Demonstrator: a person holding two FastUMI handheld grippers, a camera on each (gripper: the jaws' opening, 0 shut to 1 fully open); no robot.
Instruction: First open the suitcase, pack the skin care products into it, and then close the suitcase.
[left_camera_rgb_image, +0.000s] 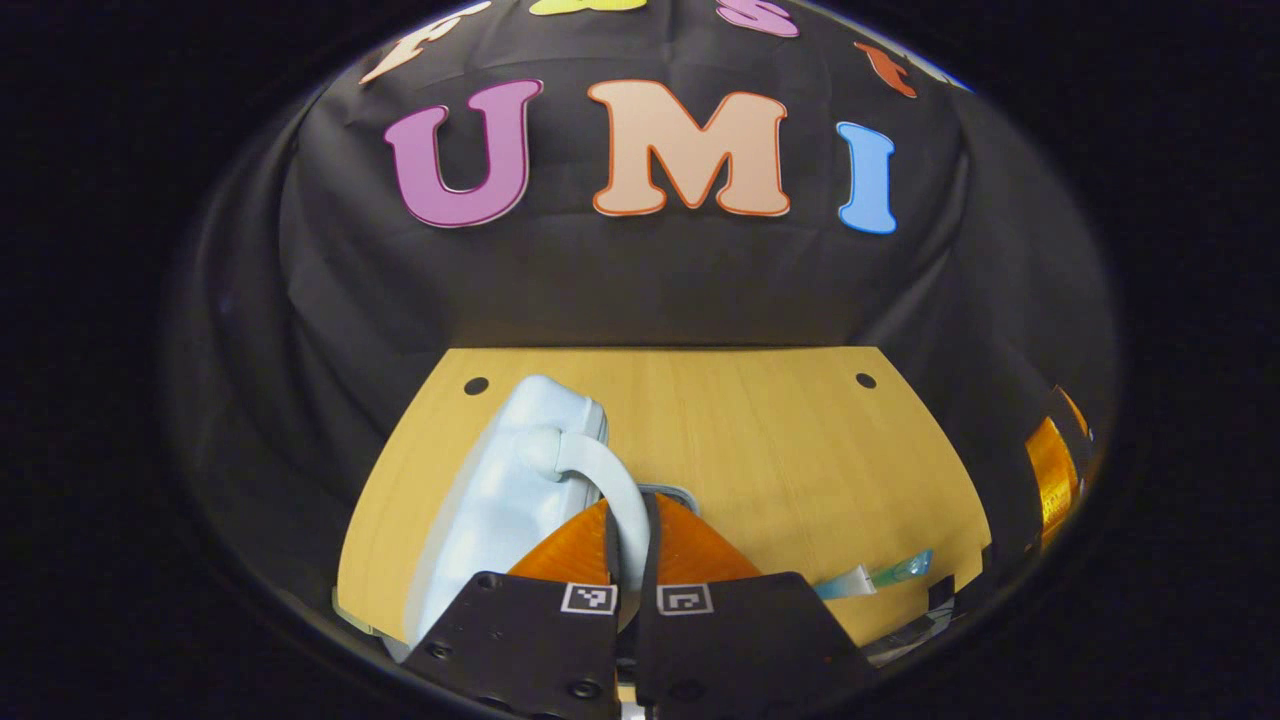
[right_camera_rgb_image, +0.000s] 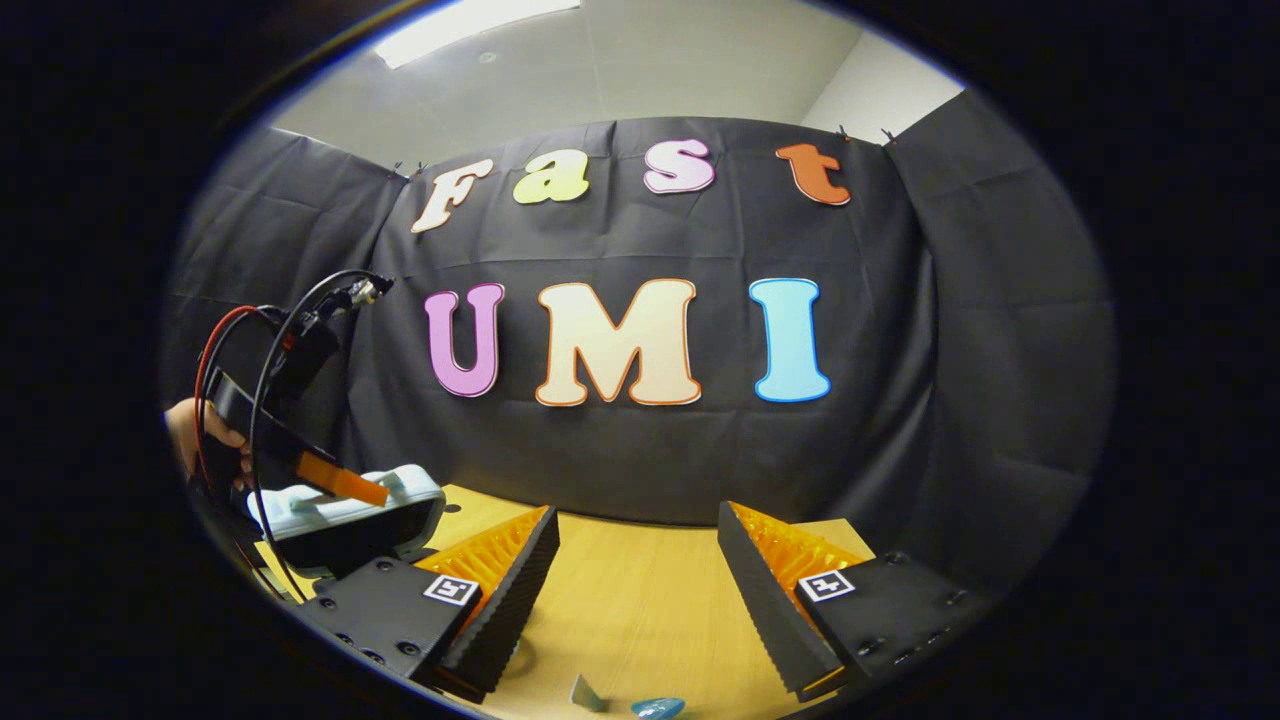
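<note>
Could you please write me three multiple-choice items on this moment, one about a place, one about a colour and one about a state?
1. Where is the left gripper closed?
A. On the suitcase's handle
B. On the tube
C. On the table's edge

2. What colour is the suitcase?
A. Red
B. Pale blue
C. Black

3. How do the right gripper's fingers stand?
A. Shut on the tube
C. Shut on the handle
B. Spread wide with nothing between them

Answers: 1 A, since in the left gripper view the white handle runs down between the two orange fingers, which press on it. 2 B, since its shell is pale blue in both views, lid partly raised in the right gripper view. 3 B, since the right gripper view shows bare wooden table between the fingers, and the tube lies apart on the table.
</note>
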